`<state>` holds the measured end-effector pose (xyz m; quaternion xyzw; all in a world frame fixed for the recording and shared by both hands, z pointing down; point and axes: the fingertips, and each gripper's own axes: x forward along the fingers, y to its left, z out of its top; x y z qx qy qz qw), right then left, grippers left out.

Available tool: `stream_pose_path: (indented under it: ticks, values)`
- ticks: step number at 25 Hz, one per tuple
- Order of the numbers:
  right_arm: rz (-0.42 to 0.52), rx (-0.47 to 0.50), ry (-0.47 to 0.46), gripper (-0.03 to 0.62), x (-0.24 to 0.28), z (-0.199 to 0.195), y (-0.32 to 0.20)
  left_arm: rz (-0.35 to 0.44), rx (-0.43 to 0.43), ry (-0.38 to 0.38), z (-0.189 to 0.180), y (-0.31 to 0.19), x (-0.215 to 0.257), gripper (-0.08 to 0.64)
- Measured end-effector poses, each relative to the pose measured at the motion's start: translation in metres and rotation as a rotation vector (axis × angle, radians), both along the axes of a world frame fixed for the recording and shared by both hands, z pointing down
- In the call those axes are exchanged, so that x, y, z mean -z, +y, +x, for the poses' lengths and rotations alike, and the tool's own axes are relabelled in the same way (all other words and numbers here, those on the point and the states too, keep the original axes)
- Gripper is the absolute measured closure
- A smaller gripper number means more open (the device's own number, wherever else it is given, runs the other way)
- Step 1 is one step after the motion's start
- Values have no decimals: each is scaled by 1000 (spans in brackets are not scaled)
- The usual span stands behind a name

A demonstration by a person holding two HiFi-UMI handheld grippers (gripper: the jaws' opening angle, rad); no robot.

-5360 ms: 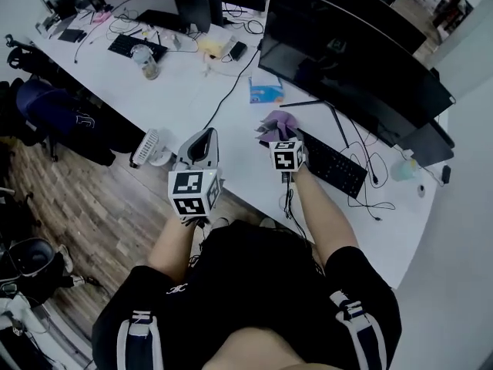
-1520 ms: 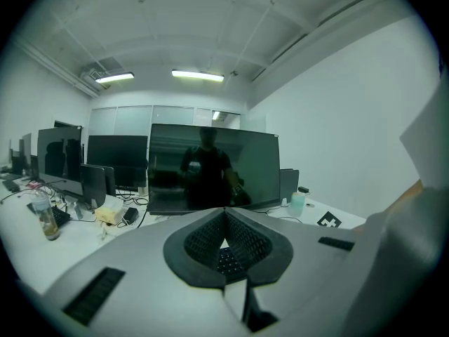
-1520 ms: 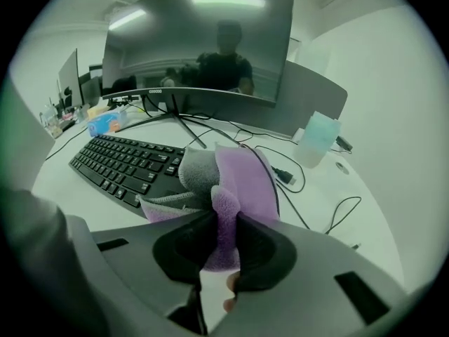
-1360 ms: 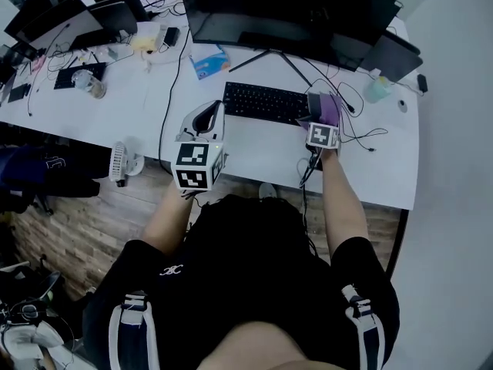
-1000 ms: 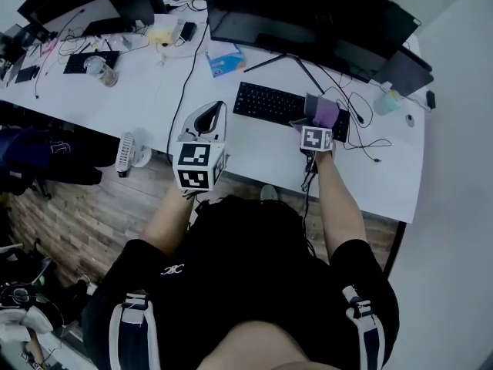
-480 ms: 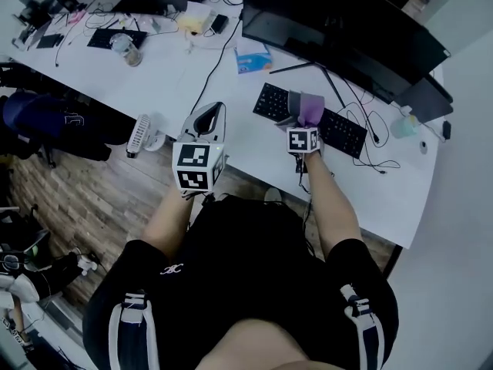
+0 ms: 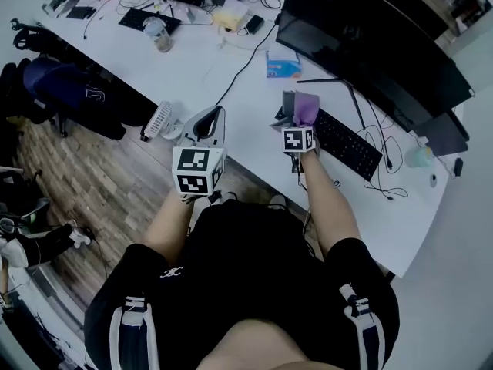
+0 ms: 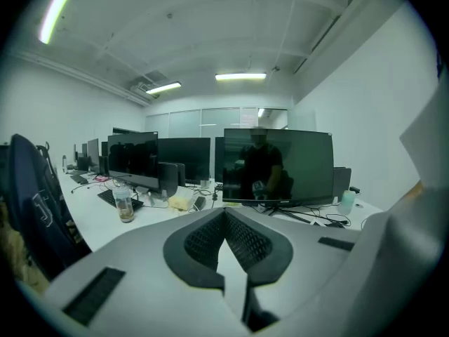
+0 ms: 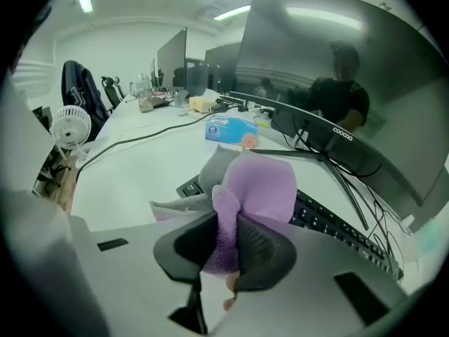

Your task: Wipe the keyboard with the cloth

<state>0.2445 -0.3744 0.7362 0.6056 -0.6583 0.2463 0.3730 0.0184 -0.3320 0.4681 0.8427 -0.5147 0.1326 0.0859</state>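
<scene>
A black keyboard (image 7: 348, 146) lies slanted on the white desk (image 7: 208, 68) in front of a big dark monitor (image 7: 370, 45). My right gripper (image 7: 296, 119) is shut on a purple and grey cloth (image 7: 303, 108), which sits over the keyboard's left end. In the right gripper view the cloth (image 9: 259, 184) bunches up between the pads (image 9: 261, 244), and the keyboard (image 9: 337, 227) runs off to the right behind it. My left gripper (image 7: 216, 116) hovers at the desk's near edge, left of the keyboard. It (image 8: 224, 220) is shut and holds nothing.
A blue tissue packet (image 7: 283, 65) lies behind the keyboard's left end. A small white fan (image 7: 159, 122) stands at the desk edge on the left. Cables (image 7: 385, 183) trail to the keyboard's right, near a pale bottle (image 7: 420, 157). A chair with a dark jacket (image 7: 69, 91) stands at the left.
My right gripper has carried the cloth from the keyboard's right end across the keys to its left end. The left gripper has stayed by the desk edge. The head view has swung.
</scene>
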Motion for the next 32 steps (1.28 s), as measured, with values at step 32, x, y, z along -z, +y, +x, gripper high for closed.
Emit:
stream_pose_path:
  ticks: [32]
  values:
    - [873,69,-274,505,329,-81,44,104,88,90,-61,16,42,549]
